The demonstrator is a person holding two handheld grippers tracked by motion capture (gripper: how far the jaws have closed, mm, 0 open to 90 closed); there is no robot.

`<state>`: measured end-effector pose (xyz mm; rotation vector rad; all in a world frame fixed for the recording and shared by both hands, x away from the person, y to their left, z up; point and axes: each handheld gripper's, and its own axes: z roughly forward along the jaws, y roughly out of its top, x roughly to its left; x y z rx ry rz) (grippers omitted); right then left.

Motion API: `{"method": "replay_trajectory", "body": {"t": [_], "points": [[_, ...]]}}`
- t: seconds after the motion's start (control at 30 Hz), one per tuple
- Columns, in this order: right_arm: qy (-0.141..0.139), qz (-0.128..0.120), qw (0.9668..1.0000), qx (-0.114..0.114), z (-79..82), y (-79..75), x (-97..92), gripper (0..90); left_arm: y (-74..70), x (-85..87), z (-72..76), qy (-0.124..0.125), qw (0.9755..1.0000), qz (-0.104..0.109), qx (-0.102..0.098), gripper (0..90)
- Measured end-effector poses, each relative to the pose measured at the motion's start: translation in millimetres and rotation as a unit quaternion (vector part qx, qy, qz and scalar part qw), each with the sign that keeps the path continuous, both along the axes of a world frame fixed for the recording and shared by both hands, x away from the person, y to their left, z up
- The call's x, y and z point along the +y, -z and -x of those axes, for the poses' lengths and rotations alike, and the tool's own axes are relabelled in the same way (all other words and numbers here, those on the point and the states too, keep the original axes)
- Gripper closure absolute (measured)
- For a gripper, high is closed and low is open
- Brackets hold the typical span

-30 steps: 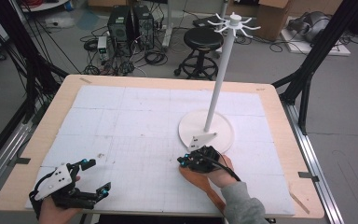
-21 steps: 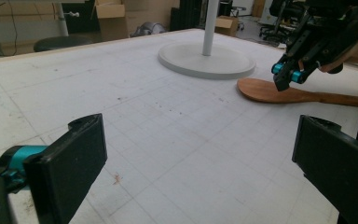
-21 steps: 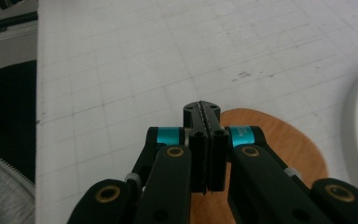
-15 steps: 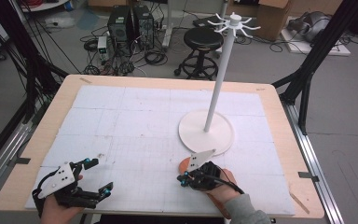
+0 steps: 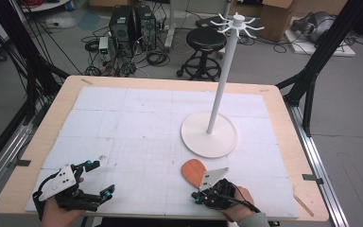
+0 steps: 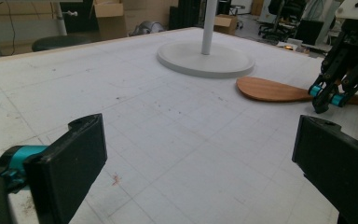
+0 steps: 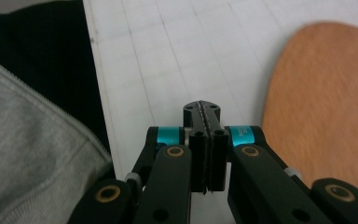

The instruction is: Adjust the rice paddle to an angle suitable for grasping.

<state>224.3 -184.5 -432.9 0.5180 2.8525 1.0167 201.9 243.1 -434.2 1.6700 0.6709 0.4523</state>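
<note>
Newly uncovered — flat, rounded wooden spatula

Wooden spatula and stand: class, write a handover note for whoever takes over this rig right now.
Left claw: open, empty, at the table's near left corner.
Right claw: shut on nothing, beside the spatula.
Spatula: flat on the table, in front of the white stand, apart from its base.
Done: nothing hangs on the stand's hooks.
Left: probably open the right claw, grasp the spatula, hang it.
</note>
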Motion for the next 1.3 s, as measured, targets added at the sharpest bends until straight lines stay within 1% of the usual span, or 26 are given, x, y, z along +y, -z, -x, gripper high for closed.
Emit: {"method": "replay_trajectory", "body": {"t": [0.1, 0.13, 0.2, 0.23, 0.3, 0.43, 0.47, 0.5, 0.57, 0.6, 0.63, 0.67, 0.8, 0.9, 0.93, 0.97, 1.0, 1.03, 1.07, 1.1, 1.13, 1.17, 1.2, 1.23, 1.3], "points": [[0.019, 0.002, 0.9998, -0.004, 4.4, -0.3, -14.3, 89.9, -0.3, 0.7, 0.5, 0.001, 1.0, -0.001, 0.0, 3.4], [0.019, 0.002, 0.9998, -0.004, 4.4, -0.3, -14.3, 89.9, -0.3, 0.8, 0.5, 0.0, 1.0, 0.0, 0.0, 3.4], [0.033, 0.0, 0.9995, 0.0, 4.5, -0.1, -24.4, 89.9, -0.2, 0.7, 0.4, 0.001, 1.0, -0.002, 0.0, 3.4], [0.033, 0.0, 0.9995, 0.0, 4.5, -0.1, -24.4, 89.9, -0.2, 0.8, 0.3, 0.002, 1.0, -0.003, 0.0, 3.4], [0.043, -0.004, 0.9991, 0.005, 3.8, 0.3, -29.9, 90.0, 0.1, 0.1, 0.2, 0.001, 1.0, -0.002, 0.0, 3.4], [0.059, -0.003, 0.9983, 0.001, 1.2, 0.2, -40.8, 90.0, 0.4, -0.1, 0.0, 0.002, 1.0, -0.004, 0.001, 3.4], [0.069, -0.004, 0.9976, 0.0, -0.4, 0.3, -47.3, 90.0, 0.4, -0.1, 0.0, 0.003, 1.0, -0.004, 0.001, 3.4], [0.069, -0.004, 0.9976, 0.0, -0.4, 0.3, -47.3, 90.0, 0.3, -0.2, 0.1, 0.003, 1.0, -0.004, 0.001, 3.4], [0.084, -0.003, 0.9965, -0.002, -2.1, 0.1, -54.8, 90.0, 0.6, -0.5, -0.1, 0.003, 1.0, -0.005, 0.001, 3.4], [0.099, -0.003, 0.995, -0.006, -5.1, 0.2, -62.9, 90.0, 0.7, -0.8, -0.2, 0.003, 1.0, -0.005, 0.001, 3.4], [0.099, -0.003, 0.995, -0.006, -5.1, 0.2, -62.9, 90.0, 0.8, -0.9, -0.2, 0.004, 1.0, -0.006, 0.003, 3.4], [0.112, -0.006, 0.9936, -0.009, -8.5, 0.9, -69.8, 89.9, 0.9, -1.2, -0.4, 0.004, 1.0, -0.006, 0.002, 3.4], [0.121, -0.012, 0.9926, -0.004, -11.2, 1.8, -74.9, 90.0, 1.0, -2.0, -0.5, 0.005, 1.0, -0.005, 0.002, 3.4], [0.123, -0.013, 0.9923, -0.004, -11.7, 1.4, -74.1, 89.9, 1.1, -1.9, -0.7, 0.005, 1.0, -0.006, 0.003, 3.4], [0.125, -0.021, 0.992, 0.0, -11.8, 0.7, -74.0, 89.9, 1.3, -2.2, -0.8, 0.005, 1.0, -0.005, 0.004, 3.4], [0.122, -0.04, 0.9917, 0.002, -12.8, -0.9, -73.5, 90.0, 1.4, -2.3, -1.3, 0.006, 1.0, -0.006, 0.003, 3.4], [0.124, -0.058, 0.9906, -0.003, -13.6, -3.8, -71.4, 90.0, 1.2, -2.6, -1.5, 0.005, 1.0, -0.004, 0.004, 3.4], [0.125, -0.07, 0.9896, -0.008, -14.7, -7.7, -67.4, 89.9, 0.8, -2.8, -1.8, 0.004, 1.0, -0.003, 0.003, 3.4], [0.127, -0.082, 0.9883, -0.018, -17.0, -10.7, -61.6, 89.9, 0.5, -3.1, -1.9, 0.004, 1.0, -0.002, 0.002, 3.4], [0.133, -0.086, 0.9868, -0.035, -24.6, -14.2, -45.7, 89.9, 0.5, -3.8, -2.0, 0.004, 1.0, 0.0, 0.002, 3.4], [0.133, -0.086, 0.9868, -0.035, -24.6, -14.2, -45.7, 89.9, 0.6, -4.3, -2.1, 0.004, 1.0, -0.001, 0.003, 3.4], [0.132, -0.078, 0.9873, -0.042, -33.2, -15.1, -29.1, 89.9, 0.8, -4.4, -2.4, 0.004, 1.0, -0.003, 0.002, 3.4], [0.132, -0.078, 0.9873, -0.042, -33.2, -15.1, -29.1, 89.9, 0.9, -4.5, -2.4, 0.004, 1.0, -0.004, 0.002, 3.4], [0.131, -0.073, 0.9877, -0.043, -37.0, -14.9, -22.3, 89.9, 0.9, -4.5, -2.3, 0.005, 1.0, -0.003, 0.002, 3.4], [0.135, -0.072, 0.9872, -0.046, -46.5, -13.1, -11.4, 89.9, 1.1, -3.9, -2.5, 0.005, 1.0, -0.004, 0.002, 3.4]]}}
